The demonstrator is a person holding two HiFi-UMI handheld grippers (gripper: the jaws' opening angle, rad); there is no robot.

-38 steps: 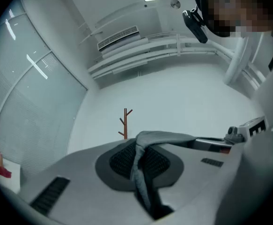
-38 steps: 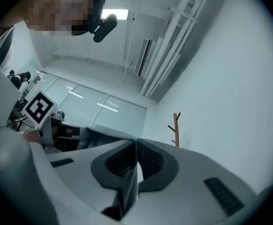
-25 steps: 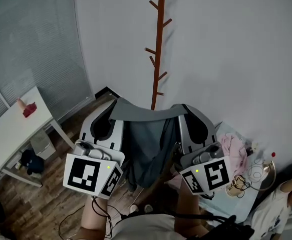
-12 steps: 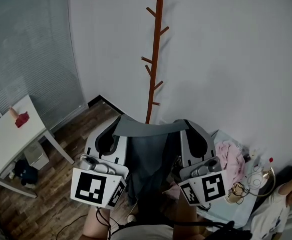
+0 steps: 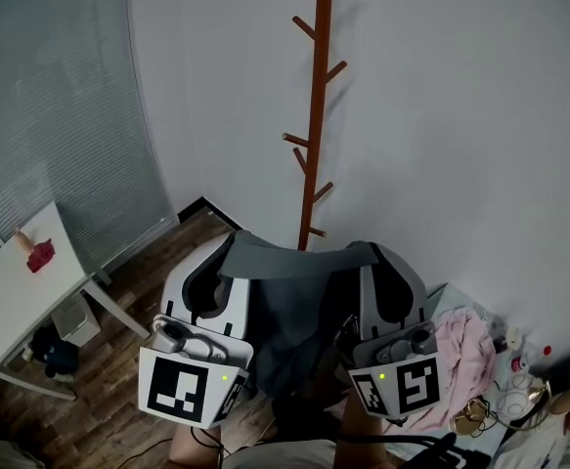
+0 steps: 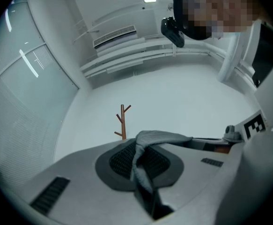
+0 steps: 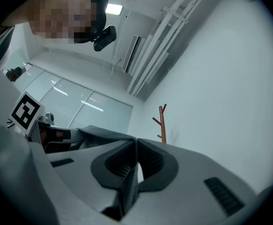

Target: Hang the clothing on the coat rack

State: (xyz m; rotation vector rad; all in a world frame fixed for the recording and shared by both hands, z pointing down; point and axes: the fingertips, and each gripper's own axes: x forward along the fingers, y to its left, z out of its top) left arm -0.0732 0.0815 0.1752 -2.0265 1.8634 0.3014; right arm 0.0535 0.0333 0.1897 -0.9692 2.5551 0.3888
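A grey garment (image 5: 289,306) hangs stretched between my two grippers in front of me. My left gripper (image 5: 228,254) is shut on its left top edge, and the cloth (image 6: 143,165) folds down between the pads. My right gripper (image 5: 373,258) is shut on the right top edge, where a thin fold (image 7: 129,191) shows between the pads. The brown wooden coat rack (image 5: 316,115) stands against the white wall beyond the garment, with short pegs up its pole. It appears small and far off in both gripper views (image 6: 122,123) (image 7: 162,123).
A white table (image 5: 11,286) with a small red thing (image 5: 40,257) stands at the left, before a wall of blinds (image 5: 60,115). Pink cloth (image 5: 465,345) lies on a cluttered table at the lower right, next to a person's arm (image 5: 568,379). Wooden floor lies below.
The coat rack now shows a little larger and more to the right in the head view. Both grippers sit lower in the picture and still hold the garment between them.
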